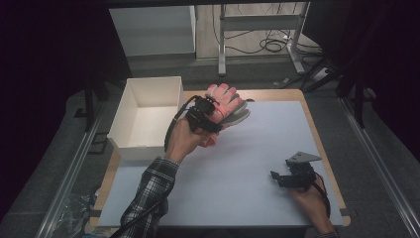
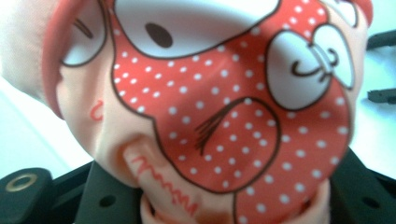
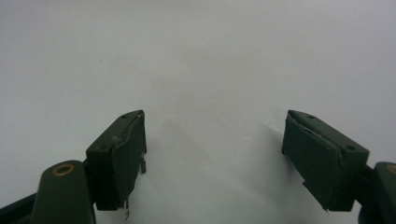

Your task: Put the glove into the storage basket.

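The jaws of the left gripper (image 1: pixel 210 111) are shut tight on a pink and red glove (image 1: pixel 227 104), holding it up in the air beside the white box (image 1: pixel 130 134). The jaws of the right gripper (image 1: pixel 283 177) stand wide open with nothing in them, low over the table (image 1: pixel 257 148). The glove is soft and floppy. I think it could slip out or catch on the box rim.
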### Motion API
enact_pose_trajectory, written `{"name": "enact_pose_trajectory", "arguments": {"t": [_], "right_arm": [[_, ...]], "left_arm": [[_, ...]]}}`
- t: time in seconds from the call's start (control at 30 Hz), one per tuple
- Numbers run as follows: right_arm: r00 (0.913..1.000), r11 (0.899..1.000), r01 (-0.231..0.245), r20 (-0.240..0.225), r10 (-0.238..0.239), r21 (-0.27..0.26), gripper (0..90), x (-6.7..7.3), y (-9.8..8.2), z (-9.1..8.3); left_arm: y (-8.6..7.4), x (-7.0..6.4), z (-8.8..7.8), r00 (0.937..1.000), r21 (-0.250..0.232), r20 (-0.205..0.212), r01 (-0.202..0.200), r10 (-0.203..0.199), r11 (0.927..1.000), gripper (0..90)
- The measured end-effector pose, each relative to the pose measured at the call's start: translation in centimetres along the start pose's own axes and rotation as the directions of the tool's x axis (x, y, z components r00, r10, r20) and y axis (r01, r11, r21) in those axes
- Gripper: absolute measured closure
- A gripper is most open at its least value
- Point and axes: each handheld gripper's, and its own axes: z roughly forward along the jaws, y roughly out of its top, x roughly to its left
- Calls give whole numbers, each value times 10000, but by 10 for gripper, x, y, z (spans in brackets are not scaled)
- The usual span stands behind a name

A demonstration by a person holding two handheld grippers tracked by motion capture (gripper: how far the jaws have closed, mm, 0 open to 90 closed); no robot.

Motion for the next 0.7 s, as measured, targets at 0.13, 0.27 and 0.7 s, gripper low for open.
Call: {"name": "enact_pose_trajectory", "arguments": {"t": [0.13, 0.27, 0.7], "right_arm": [[10000, 10000, 3, 0, -3, 1, 222, 0, 0, 0], [10000, 10000, -2, -2, 2, 6, 221, 0, 0, 0], [10000, 10000, 17, 9, -17, 0, 221, 0, 0, 0]], "left_arm": [[4, 11, -9, 9997, -44, -237, 114, -115, 9999, 493], [7, 21, -18, 9985, -123, -471, 268, -274, 9996, 493], [5, 57, -45, 9869, -387, -1274, 945, -987, 9948, 491]]}}
